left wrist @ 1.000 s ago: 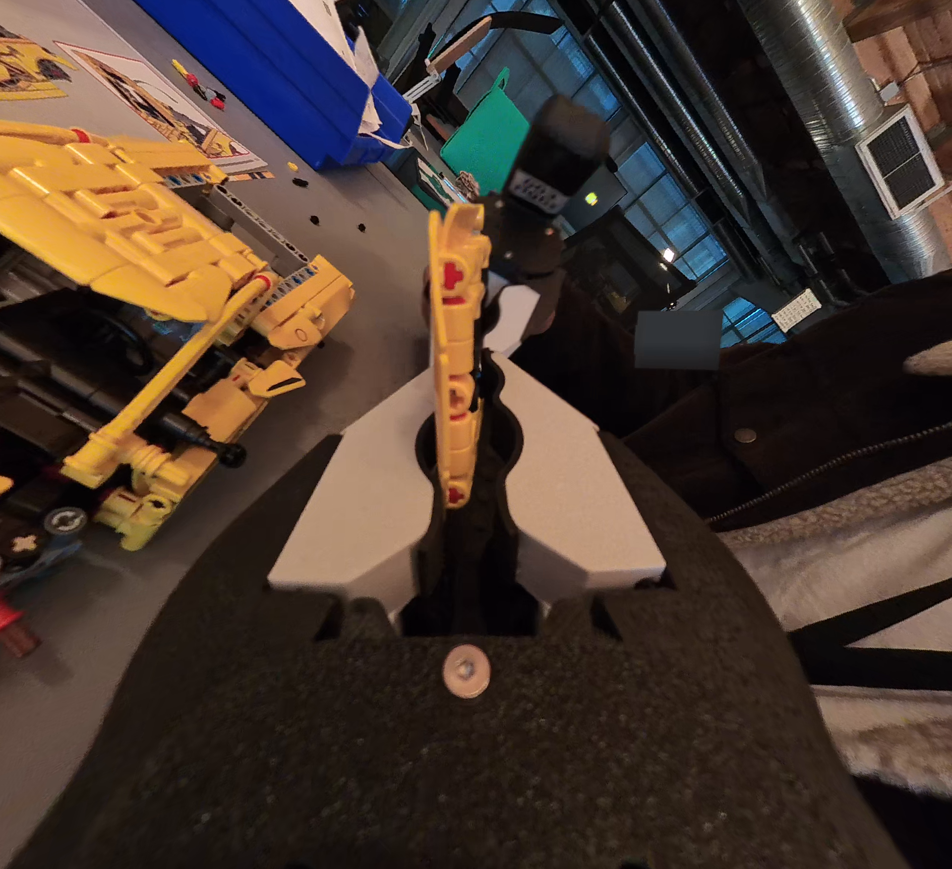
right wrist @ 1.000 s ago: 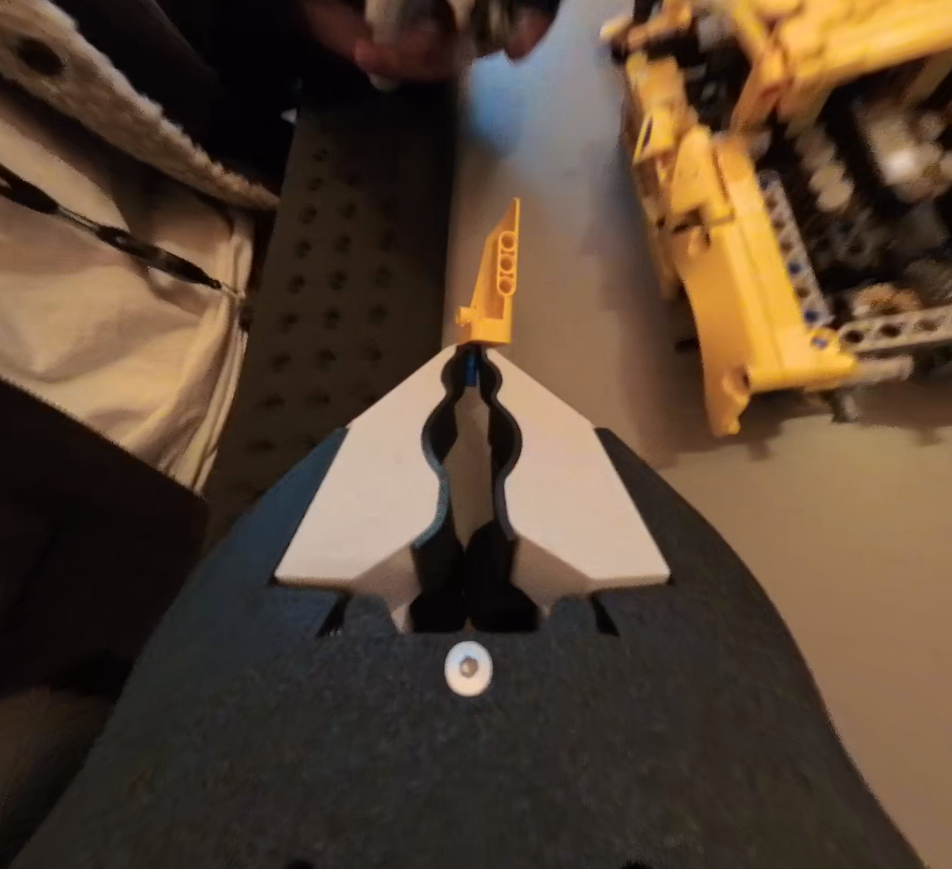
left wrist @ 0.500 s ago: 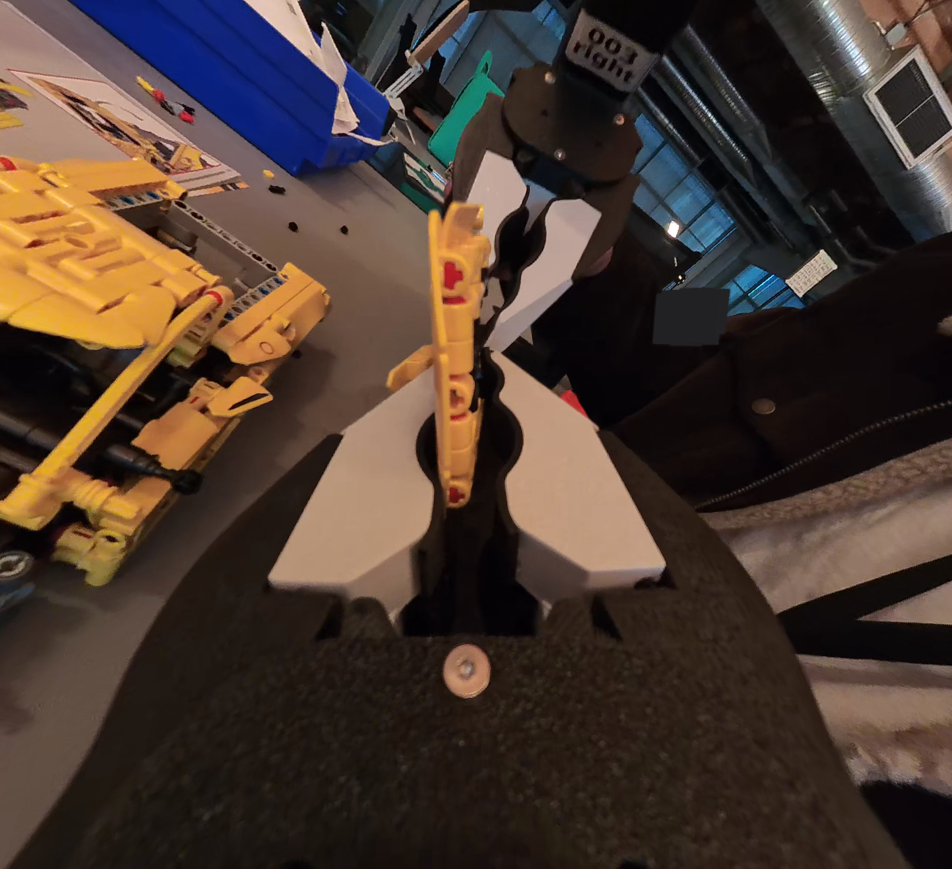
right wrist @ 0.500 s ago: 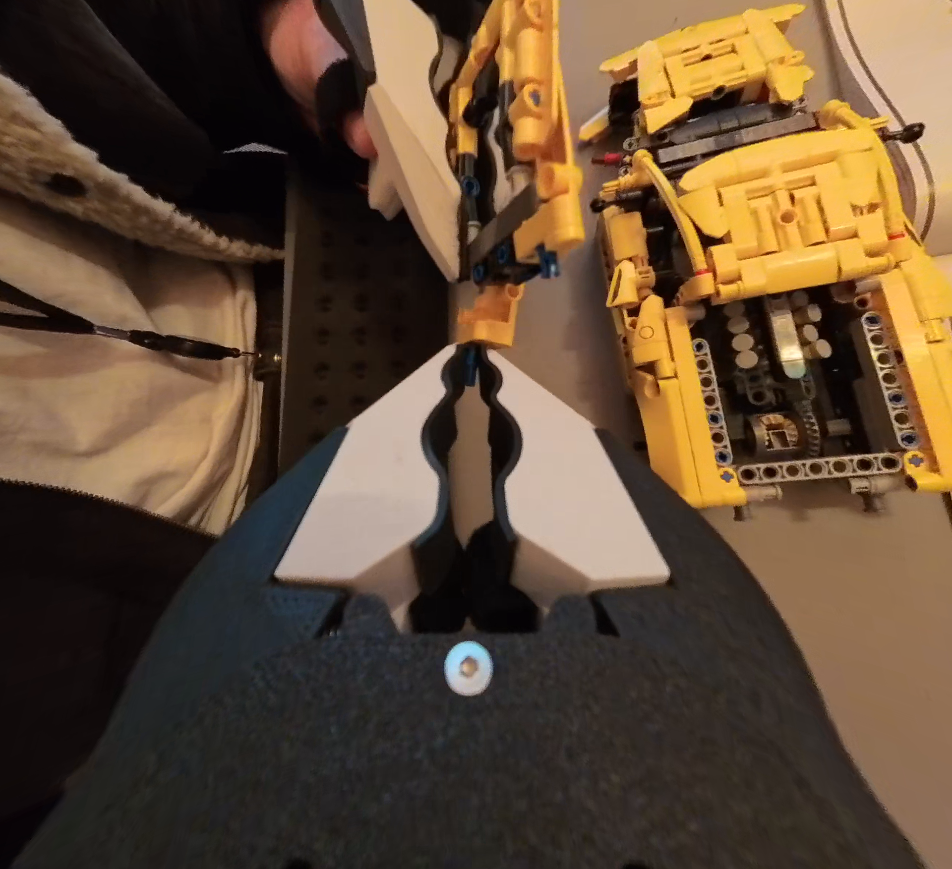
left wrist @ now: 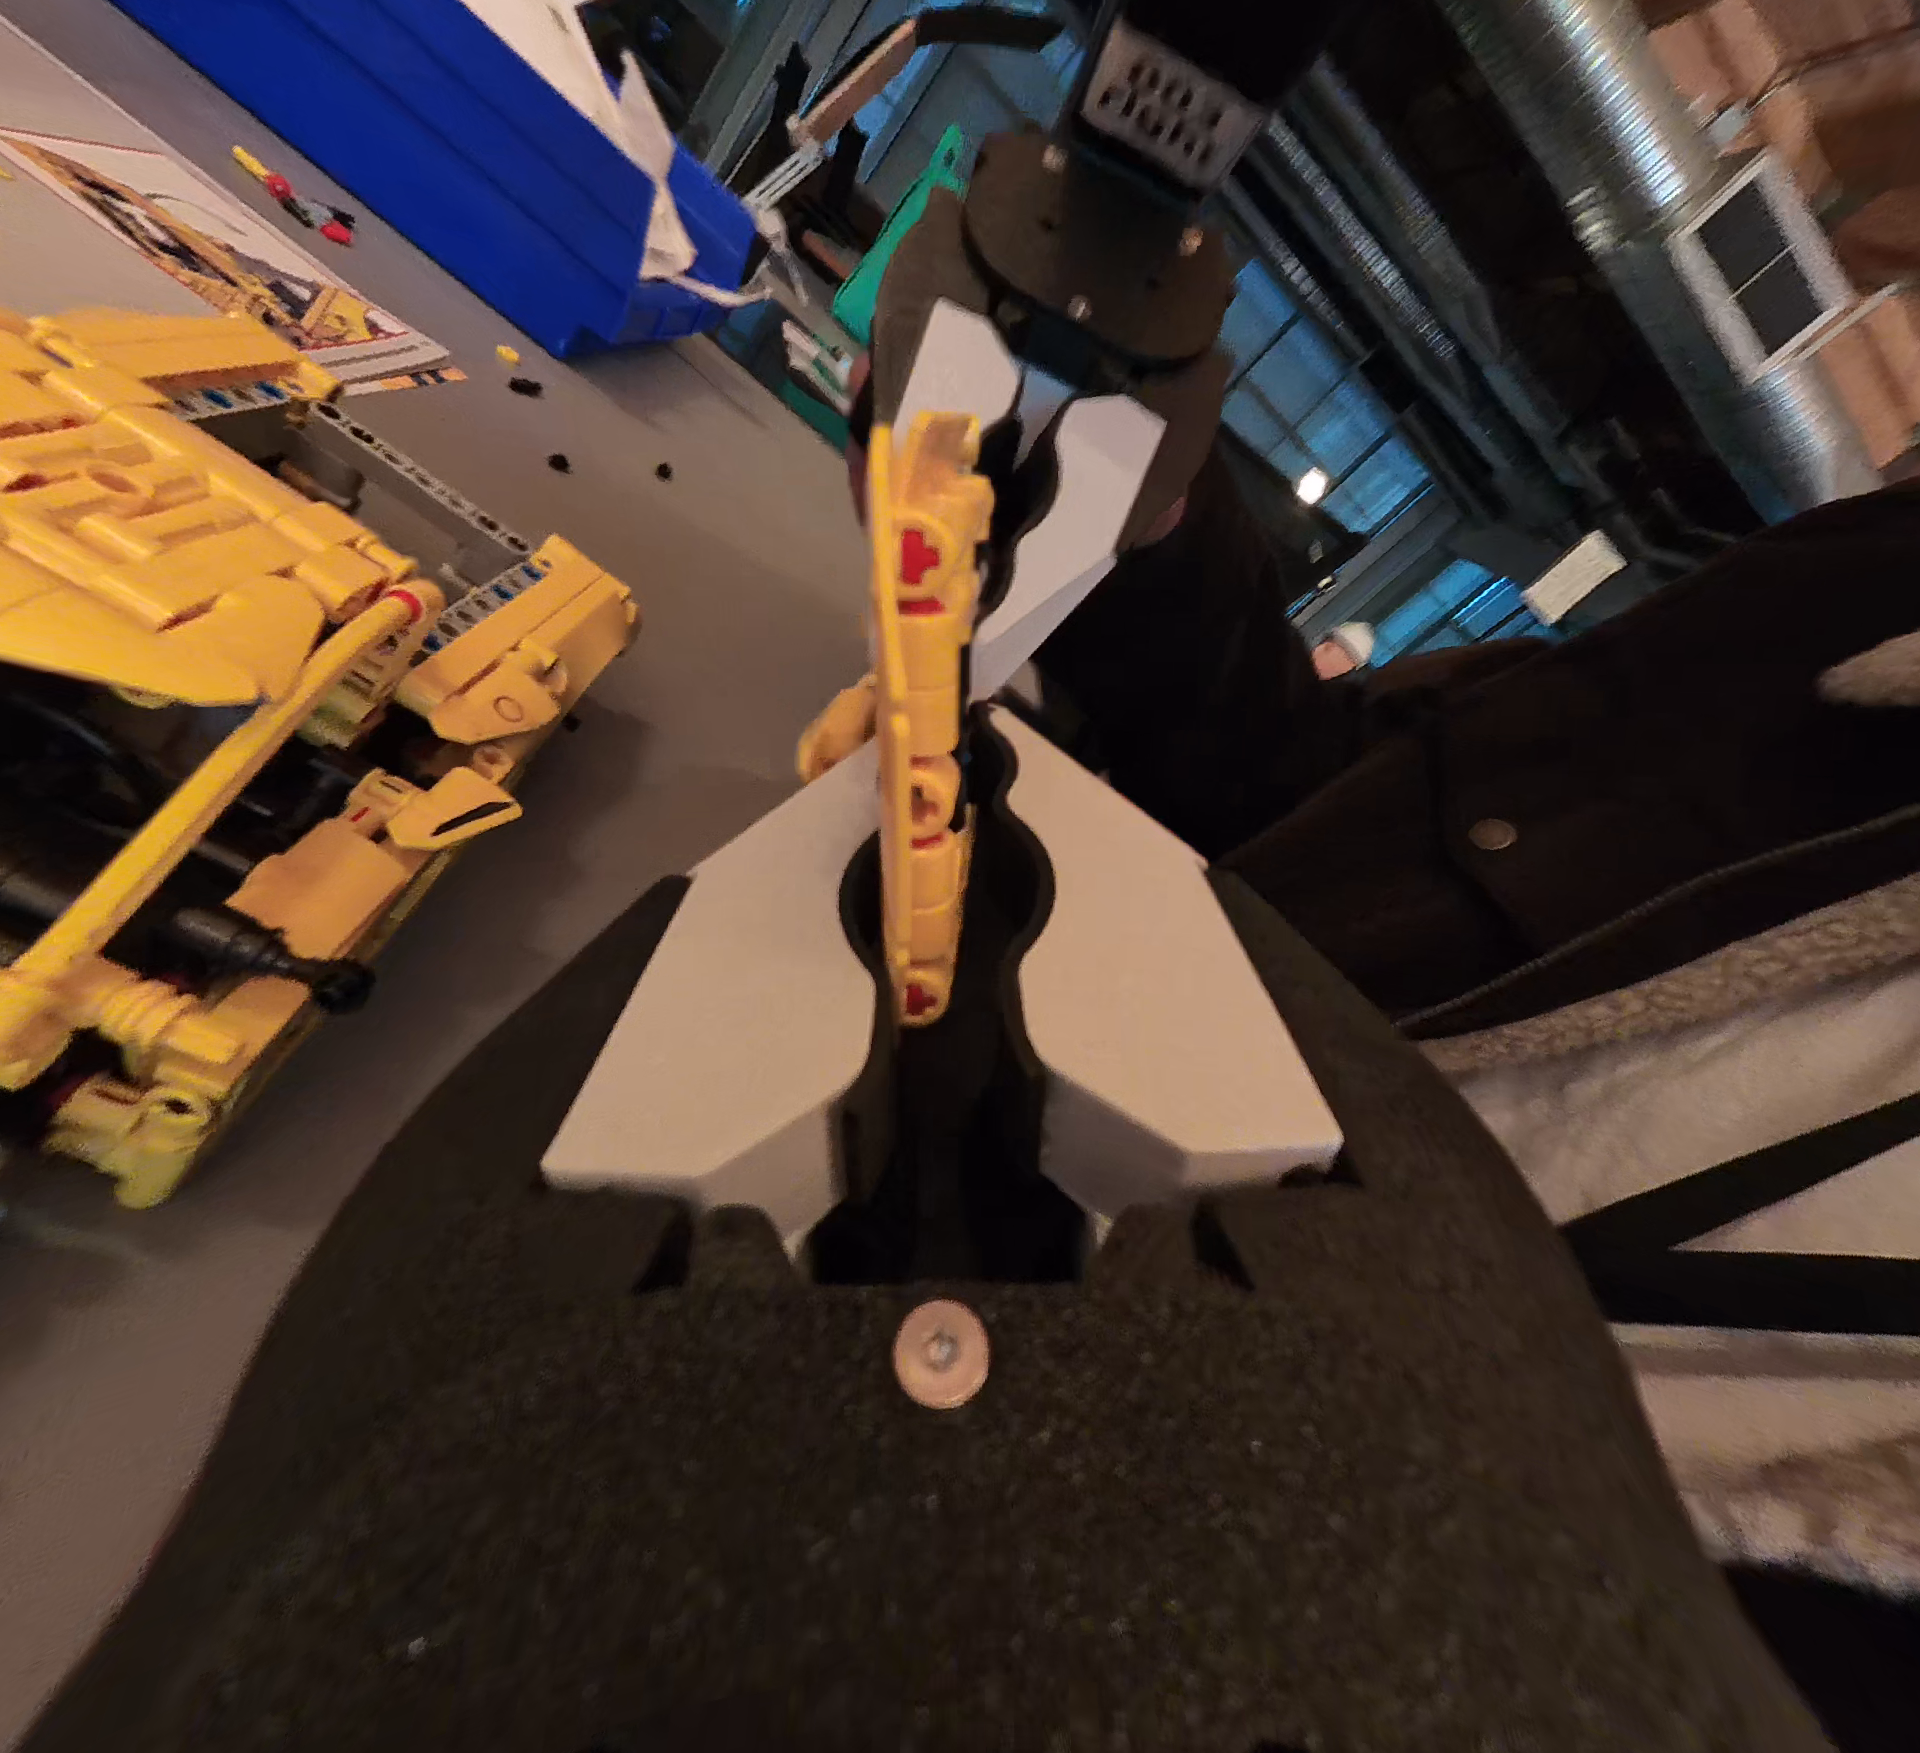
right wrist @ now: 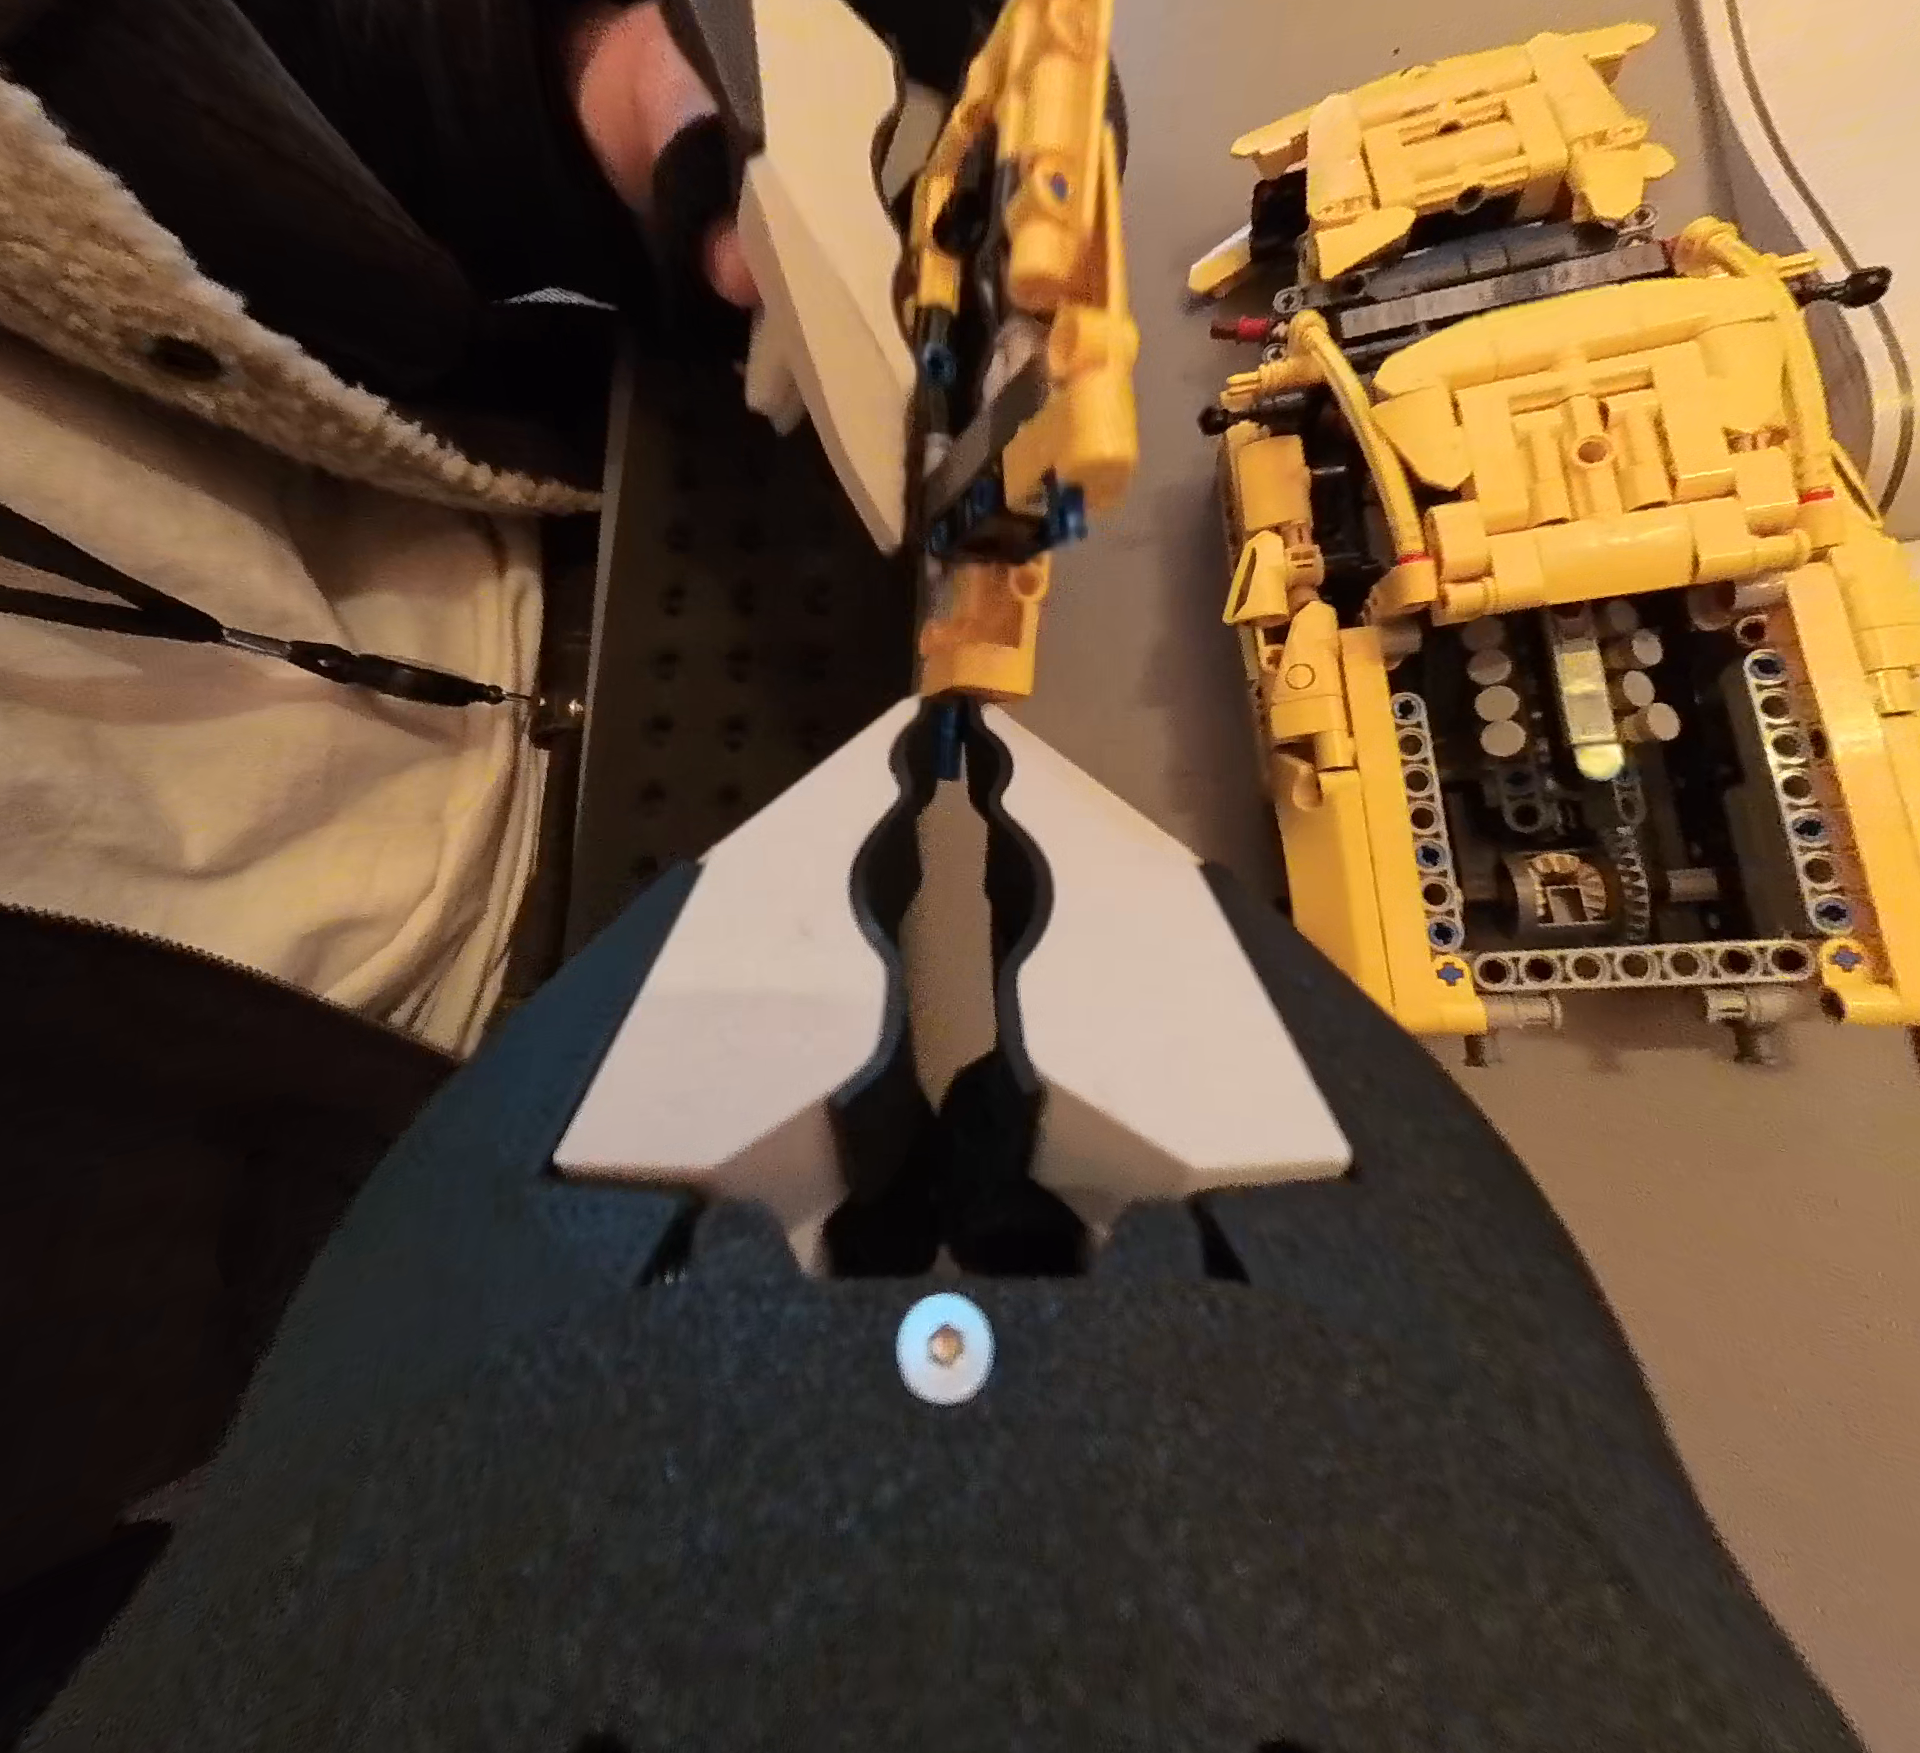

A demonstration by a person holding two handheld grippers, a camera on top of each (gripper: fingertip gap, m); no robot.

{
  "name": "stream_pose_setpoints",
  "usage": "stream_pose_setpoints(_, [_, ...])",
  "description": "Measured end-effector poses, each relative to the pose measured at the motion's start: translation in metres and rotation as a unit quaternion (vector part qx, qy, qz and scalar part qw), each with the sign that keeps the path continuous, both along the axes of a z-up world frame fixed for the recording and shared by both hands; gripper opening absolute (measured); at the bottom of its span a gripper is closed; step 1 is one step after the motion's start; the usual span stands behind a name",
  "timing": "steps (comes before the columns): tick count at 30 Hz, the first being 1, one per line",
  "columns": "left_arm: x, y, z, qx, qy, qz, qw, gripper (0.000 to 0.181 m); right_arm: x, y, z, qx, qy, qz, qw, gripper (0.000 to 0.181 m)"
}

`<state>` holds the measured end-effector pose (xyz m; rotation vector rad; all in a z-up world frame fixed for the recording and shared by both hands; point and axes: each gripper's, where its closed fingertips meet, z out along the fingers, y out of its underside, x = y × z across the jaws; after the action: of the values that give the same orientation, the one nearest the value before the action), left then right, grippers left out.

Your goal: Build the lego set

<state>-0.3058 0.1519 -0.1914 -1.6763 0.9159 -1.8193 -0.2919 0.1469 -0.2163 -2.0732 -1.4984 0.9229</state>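
My left gripper (left wrist: 930,747) is shut on a long yellow lego sub-assembly (left wrist: 925,623) with red pins and holds it upright above the table. My right gripper (right wrist: 954,716) is shut on a blue pin of a small yellow piece (right wrist: 982,633). That piece touches the lower end of the sub-assembly (right wrist: 1060,249). In the left wrist view the right gripper (left wrist: 997,654) comes in from above and the small piece (left wrist: 836,727) pokes out to the left. The left gripper's white finger (right wrist: 831,301) shows in the right wrist view. The big yellow car model (right wrist: 1558,560) lies on the table.
The car model (left wrist: 208,664) lies left of the left gripper. Behind it are an instruction booklet (left wrist: 229,259), a blue bin (left wrist: 416,93) with papers, and small loose parts (left wrist: 312,207). A black perforated board (right wrist: 727,623) and the person's coat (right wrist: 260,716) lie at the near table edge.
The right gripper has carried the small yellow piece up from over the table to the lower end of the sub-assembly. The two grippers now face each other closely.
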Motion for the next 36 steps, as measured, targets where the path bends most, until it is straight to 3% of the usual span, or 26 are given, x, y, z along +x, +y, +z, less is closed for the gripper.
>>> stream_pose_setpoints(4, [-0.014, 0.015, 0.012, -0.045, -0.049, 0.017, 0.998, 0.008, 0.017, -0.006, -0.034, 0.054, -0.058, 0.052, 0.995, 0.005])
stream_pose_setpoints(9, [-0.011, 0.016, 0.004, -0.018, -0.017, 0.029, 0.999, 0.008, 0.028, -0.005, -0.074, 0.134, -0.091, 0.086, 0.983, 0.005])
stream_pose_setpoints(12, [-0.007, 0.011, -0.001, 0.02, 0.01, 0.029, 0.999, 0.008, 0.025, -0.011, -0.081, 0.144, -0.063, 0.092, 0.983, 0.005])
stream_pose_setpoints(15, [-0.005, 0.008, -0.001, 0.025, 0.011, 0.022, 0.999, 0.008, 0.023, -0.017, -0.079, 0.097, -0.034, 0.085, 0.991, 0.009])
stream_pose_setpoints(17, [-0.005, 0.008, 0.0, 0.027, 0.008, 0.022, 0.999, 0.008, 0.02, -0.017, -0.07, 0.063, -0.007, 0.068, 0.996, 0.022])
stream_pose_setpoints(20, [-0.004, 0.004, 0.002, 0.053, 0.007, 0.019, 0.998, 0.008, 0.009, -0.005, -0.026, 0.04, 0.102, 0.011, 0.994, 0.025])
stream_pose_setpoints(24, [0.001, -0.01, 0.004, 0.128, 0.012, 0.008, 0.992, 0.008, -0.007, 0.009, 0.037, 0.025, 0.266, -0.043, 0.963, 0.038])
stream_pose_setpoints(26, [0.004, -0.016, 0.004, 0.161, 0.017, 0.005, 0.987, 0.009, -0.018, 0.003, 0.044, 0.018, 0.282, -0.03, 0.959, 0.039])
stream_pose_setpoints(29, [0.005, -0.019, 0.002, 0.175, 0.024, 0.004, 0.984, 0.009, -0.026, 0.003, 0.045, 0.025, 0.274, -0.03, 0.961, 0.016])
stream_pose_setpoints(36, [-0.001, -0.009, 0.006, 0.156, 0.01, 0.021, 0.988, 0.012, -0.023, 0.008, 0.048, 0.018, 0.266, -0.045, 0.963, 0.016])
